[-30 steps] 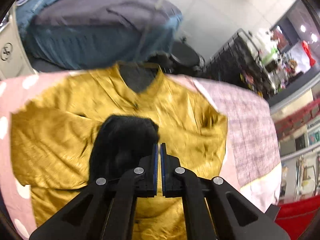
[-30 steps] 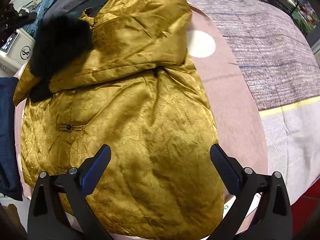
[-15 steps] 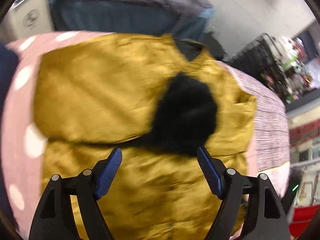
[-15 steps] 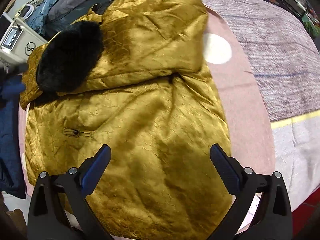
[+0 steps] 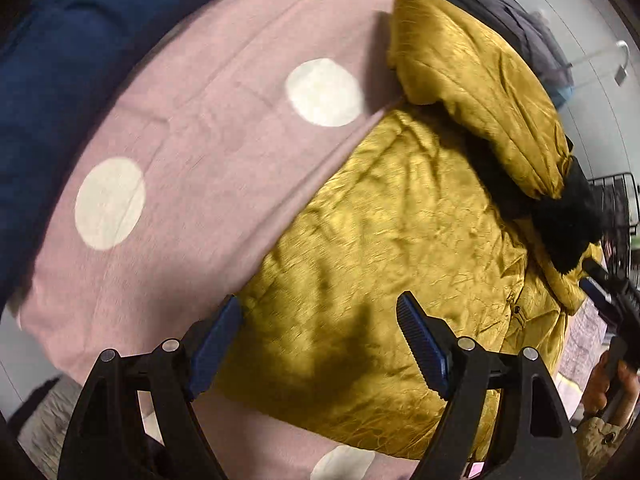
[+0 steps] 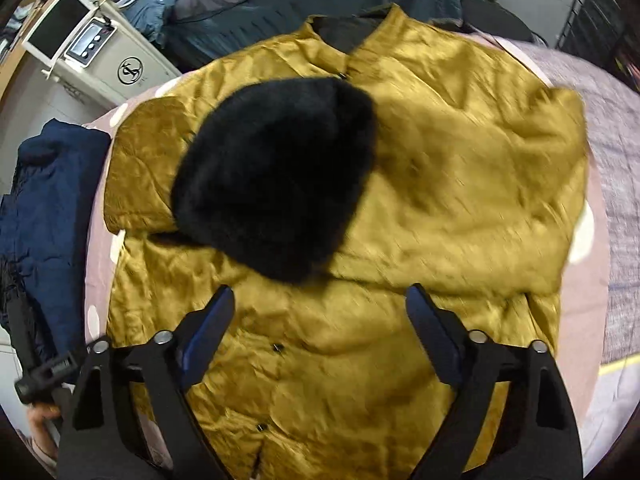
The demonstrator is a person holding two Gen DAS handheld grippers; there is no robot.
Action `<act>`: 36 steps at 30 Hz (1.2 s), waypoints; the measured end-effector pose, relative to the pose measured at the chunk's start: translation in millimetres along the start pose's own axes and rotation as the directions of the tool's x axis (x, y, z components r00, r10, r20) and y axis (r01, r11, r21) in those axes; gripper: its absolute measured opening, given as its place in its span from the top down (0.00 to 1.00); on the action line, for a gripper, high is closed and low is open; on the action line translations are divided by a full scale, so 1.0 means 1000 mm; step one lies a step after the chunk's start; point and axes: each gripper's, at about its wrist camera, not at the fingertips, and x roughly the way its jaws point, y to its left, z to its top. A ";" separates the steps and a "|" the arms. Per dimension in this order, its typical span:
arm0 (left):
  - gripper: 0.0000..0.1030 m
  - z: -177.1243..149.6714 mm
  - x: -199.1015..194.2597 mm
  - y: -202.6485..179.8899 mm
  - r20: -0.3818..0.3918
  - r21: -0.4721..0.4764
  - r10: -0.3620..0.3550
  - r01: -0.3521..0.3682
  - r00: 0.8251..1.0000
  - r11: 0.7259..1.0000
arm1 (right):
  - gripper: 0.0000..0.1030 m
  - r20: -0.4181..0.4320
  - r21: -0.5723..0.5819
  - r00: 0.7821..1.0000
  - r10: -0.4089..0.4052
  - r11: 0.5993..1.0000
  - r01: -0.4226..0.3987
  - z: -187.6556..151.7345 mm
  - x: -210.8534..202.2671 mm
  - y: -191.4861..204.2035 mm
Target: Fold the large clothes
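A mustard-gold satin jacket (image 6: 440, 184) lies front up on the pink dotted cover (image 5: 208, 128), both sleeves folded across its chest. A black fur cuff (image 6: 276, 176) rests on top near the collar. In the left wrist view the jacket (image 5: 392, 248) fills the right half, the fur cuff (image 5: 568, 220) at the far right. My left gripper (image 5: 320, 336) is open and empty over the jacket's lower left hem edge. My right gripper (image 6: 320, 324) is open and empty above the jacket's middle, just below the fur cuff.
A folded navy garment (image 6: 44, 208) lies left of the jacket. A white machine (image 6: 104, 60) and a pile of blue-grey clothes (image 6: 280, 0) stand behind. A purple-grey cover (image 6: 616, 184) lies to the right, a black wire rack (image 5: 620, 204) beyond.
My left gripper let go of the fur cuff, opened, and swung down to the jacket's lower left edge. My right gripper moved up toward the chest, still open.
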 end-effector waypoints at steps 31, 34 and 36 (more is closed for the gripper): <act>0.24 -0.002 0.014 -0.052 -0.021 0.109 0.002 0.000 1.000 0.994 | 0.25 0.082 0.112 0.988 0.131 0.984 -0.140 0.045 0.014 -0.011; 0.24 -0.007 0.014 -0.046 -0.029 0.100 0.008 -0.005 1.000 0.995 | 0.79 0.029 0.053 0.993 0.111 0.992 -0.113 0.047 0.028 0.002; 0.24 -0.010 0.013 -0.041 -0.026 0.093 0.010 -0.008 1.000 0.996 | 0.85 0.094 -0.017 0.995 0.027 1.000 -0.026 0.046 0.017 0.014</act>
